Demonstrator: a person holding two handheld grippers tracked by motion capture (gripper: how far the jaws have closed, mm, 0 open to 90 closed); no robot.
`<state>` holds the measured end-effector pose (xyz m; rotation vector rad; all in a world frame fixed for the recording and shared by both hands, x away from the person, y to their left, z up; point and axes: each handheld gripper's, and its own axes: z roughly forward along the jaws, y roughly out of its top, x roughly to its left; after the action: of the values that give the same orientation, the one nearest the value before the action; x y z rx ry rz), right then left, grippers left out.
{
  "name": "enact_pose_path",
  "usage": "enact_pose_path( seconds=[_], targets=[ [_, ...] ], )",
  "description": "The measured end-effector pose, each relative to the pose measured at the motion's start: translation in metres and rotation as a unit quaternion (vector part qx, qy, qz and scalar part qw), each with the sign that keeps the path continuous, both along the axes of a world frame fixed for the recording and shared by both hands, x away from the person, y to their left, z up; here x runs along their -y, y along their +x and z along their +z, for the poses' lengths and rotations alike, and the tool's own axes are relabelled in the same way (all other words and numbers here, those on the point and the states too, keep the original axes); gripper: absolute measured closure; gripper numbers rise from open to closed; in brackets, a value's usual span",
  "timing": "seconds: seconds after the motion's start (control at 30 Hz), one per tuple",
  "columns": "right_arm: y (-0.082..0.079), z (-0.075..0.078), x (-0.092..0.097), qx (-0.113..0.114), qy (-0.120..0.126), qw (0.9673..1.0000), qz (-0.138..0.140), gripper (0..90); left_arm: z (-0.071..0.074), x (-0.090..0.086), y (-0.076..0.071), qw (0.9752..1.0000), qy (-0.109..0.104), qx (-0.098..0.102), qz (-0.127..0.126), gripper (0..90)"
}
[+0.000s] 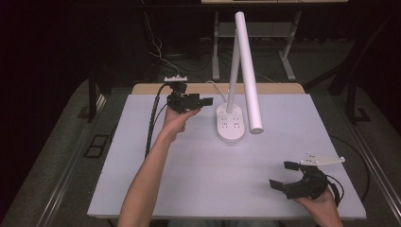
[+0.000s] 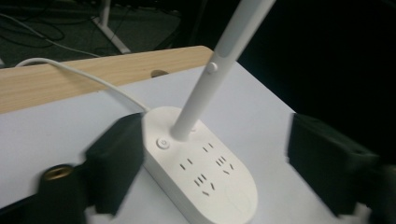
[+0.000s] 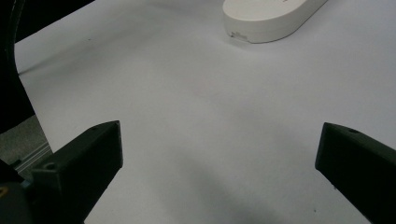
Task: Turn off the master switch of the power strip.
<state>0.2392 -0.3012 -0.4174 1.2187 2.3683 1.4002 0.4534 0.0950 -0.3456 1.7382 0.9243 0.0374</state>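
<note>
Desk lamp — white, one piece with an oval power-strip base that sits flat on the white table, toward the far edge and a little right of centre. Cord runs off the back of the base over the wooden strip.

Relation to my left gripper: the base lies just to its right in the high view, near but not touching. In the left gripper view the base sits directly ahead between my two jaws, long axis running away from the stem toward the near end, the round power button just beside the foot of the stem.

Long axes: stem rises steeply from the far end of the base; the tubular lamp head slants down from the top joint, its free end hanging above the table just right of the base.

Nearer hand: left, by a wide margin. My right gripper is well apart, at the near right corner of the table.

Left pose: forearm stretched forward from the near edge, hand under the gripper, jaws pointing right toward the base — spread wide, gripping nothing.

Right pose: hand low at the near edge, jaws aimed left across the bare table, parted, nothing between them. In the right gripper view the near end of the base lies far ahead.

Judgement: the button looks to be the likely target.
</note>
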Motion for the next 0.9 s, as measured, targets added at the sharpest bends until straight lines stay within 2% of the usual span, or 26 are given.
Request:
enact_pose_path(
  seconds=[0.17,0.3,0.37,0.57,0.67,0.8,0.9],
  targets=[
    [0.0,0.0,0.0,0.001,0.0,1.0,0.0,0.0,0.002,-0.01,-0.014,0.9999,0.01,0.006,-0.006,0.4],
    [0.0,0.0,0.0,0.001,0.0,1.0,0.0,0.1,0.004,-0.018,-0.027,0.9998,0.009,0.015,-0.008,0.0],
    [0.0,0.0,0.0,0.0,0.0,1.0,0.0,0.0,0.004,-0.02,-0.033,0.9994,0.02,0.024,-0.014,0.0],
    [0.0,0.0,0.001,0.004,-0.001,1.0,-0.002,0.0,0.006,-0.028,-0.057,0.9984,0.03,0.043,-0.022,0.0],
    [0.0,0.0,0.0,0.001,-0.002,1.0,-0.001,0.0,0.006,-0.031,-0.069,0.9974,0.044,0.05,-0.025,0.0],
    [0.0,0.0,-0.002,0.002,-0.003,1.0,0.002,0.0,0.002,-0.037,-0.084,0.9975,0.039,0.053,-0.023,0.0],
    [0.0,0.0,-0.003,0.002,-0.003,1.0,0.003,0.1,-0.003,-0.041,-0.093,0.9972,0.046,0.053,-0.023,0.0]
  ],
)
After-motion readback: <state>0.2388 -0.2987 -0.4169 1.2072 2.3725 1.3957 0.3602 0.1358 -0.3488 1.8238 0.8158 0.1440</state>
